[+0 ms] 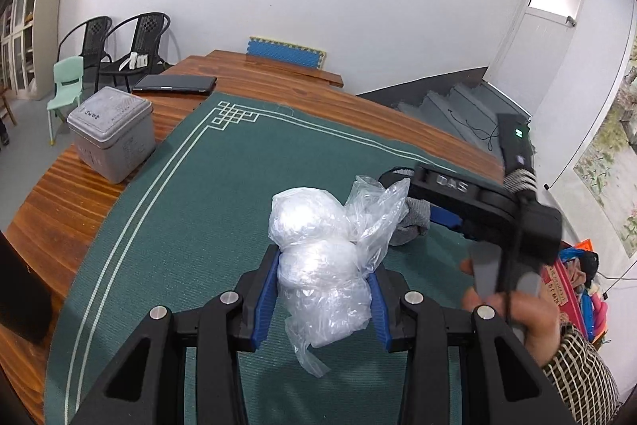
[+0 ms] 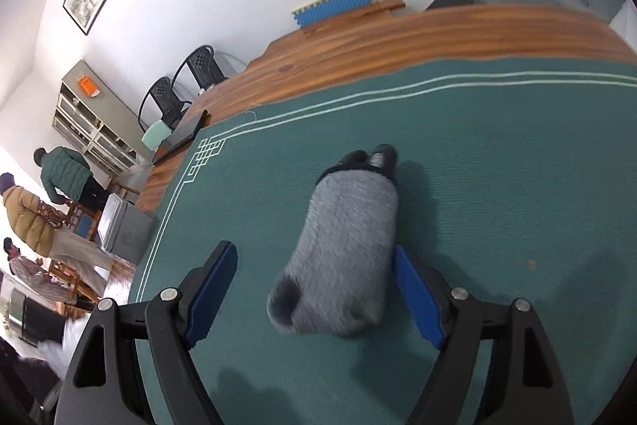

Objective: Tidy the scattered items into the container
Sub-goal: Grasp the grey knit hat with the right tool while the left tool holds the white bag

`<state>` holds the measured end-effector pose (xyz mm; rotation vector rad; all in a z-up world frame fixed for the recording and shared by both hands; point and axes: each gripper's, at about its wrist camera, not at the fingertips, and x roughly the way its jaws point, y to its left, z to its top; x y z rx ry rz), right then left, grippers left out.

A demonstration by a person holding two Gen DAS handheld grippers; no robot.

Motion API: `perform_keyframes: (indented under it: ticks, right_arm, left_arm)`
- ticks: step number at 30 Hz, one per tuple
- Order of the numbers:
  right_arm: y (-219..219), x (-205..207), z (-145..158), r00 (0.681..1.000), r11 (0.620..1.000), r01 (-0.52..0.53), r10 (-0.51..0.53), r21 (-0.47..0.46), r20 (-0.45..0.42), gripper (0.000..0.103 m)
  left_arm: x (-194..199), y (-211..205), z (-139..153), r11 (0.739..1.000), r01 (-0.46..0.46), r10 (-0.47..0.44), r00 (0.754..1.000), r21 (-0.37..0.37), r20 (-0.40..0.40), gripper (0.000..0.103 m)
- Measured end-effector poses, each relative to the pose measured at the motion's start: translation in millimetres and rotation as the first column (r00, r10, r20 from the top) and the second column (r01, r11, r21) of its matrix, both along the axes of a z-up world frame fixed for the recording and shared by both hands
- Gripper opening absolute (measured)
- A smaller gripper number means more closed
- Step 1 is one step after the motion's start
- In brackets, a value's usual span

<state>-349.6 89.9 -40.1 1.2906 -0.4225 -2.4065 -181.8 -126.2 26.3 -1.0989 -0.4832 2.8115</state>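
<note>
My left gripper [image 1: 322, 265] is shut on a crumpled clear plastic bag [image 1: 318, 249] with white lumps inside, just above the green mat [image 1: 191, 210]. My right gripper [image 2: 314, 257] is open over the mat, its blue pads on either side of a rolled grey sock [image 2: 350, 237]; the right pad touches the sock, the left one stands apart. In the left wrist view the right gripper's body [image 1: 477, 198] shows at the right, with the sock [image 1: 414, 222] beneath it. A grey tin box [image 1: 111, 132] with its lid on stands at the mat's far left on the wooden table.
The mat lies on a long wooden table [image 1: 278, 74]. A black laptop-like case [image 1: 175, 84] lies behind the tin. Chairs [image 1: 119, 46] stand beyond the table's left end. Several people [image 2: 47, 210] stand at the far left of the right wrist view. Stairs [image 1: 458, 106] rise at the back right.
</note>
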Motion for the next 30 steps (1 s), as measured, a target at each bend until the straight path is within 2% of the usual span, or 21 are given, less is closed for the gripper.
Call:
perform_keyframes:
  ticks: [4,5,7,10,16,22,27,30]
  right_arm:
    - [-22.3,-9.6,-14.8,1.000,0.998,-0.006,0.005,0.064,0.017,0.082]
    - [-26.7,-8.2,-14.8,1.000,0.995,-0.007,0.007,0.100,-0.004,0.079]
    - [-31.6,-6.3,-16.4,1.000,0.987,-0.001,0.005,0.163,-0.019,0.049]
    - [-21.8,-1.9,-17.2,1.000,0.990,-0.006,0.009,0.140,-0.018,0.037]
    - [15.5,31.9,-1.4,0.997,0.993,0.028,-0.020,0.111,-0.068,0.036]
    - [70.4,100.4,26.4,0.989,0.992,0.046,-0.028,0.119,-0.147,0.036]
    - [146.6,177.7,53.9,0.966,0.979,0.147,-0.112,0.138,-0.234,0.036]
    - [194.4,220.5,72.4,0.938,0.959,0.233,-0.178,0.159,-0.296,0.036]
  left_arm:
    - [-1.1,1.0,-2.6,1.000,-0.003,0.003,1.000,-0.007,0.003,0.042]
    - [-1.0,1.1,-2.7,1.000,-0.004,0.004,1.000,-0.007,0.003,0.042]
    - [-1.2,1.1,-3.2,1.000,-0.006,0.006,1.000,-0.007,0.004,0.042]
    - [-2.6,2.9,-5.0,1.000,-0.004,0.004,1.000,-0.013,0.008,0.042]
    - [0.3,17.3,-6.1,0.998,0.030,-0.030,1.000,-0.049,0.001,0.042]
    - [10.1,42.9,-1.2,0.991,0.088,-0.092,0.995,-0.104,-0.025,0.042]
    - [25.6,74.5,1.1,0.977,0.156,-0.162,0.986,-0.145,-0.030,0.042]
    - [33.4,102.6,1.5,0.966,0.214,-0.218,0.976,-0.147,-0.011,0.042]
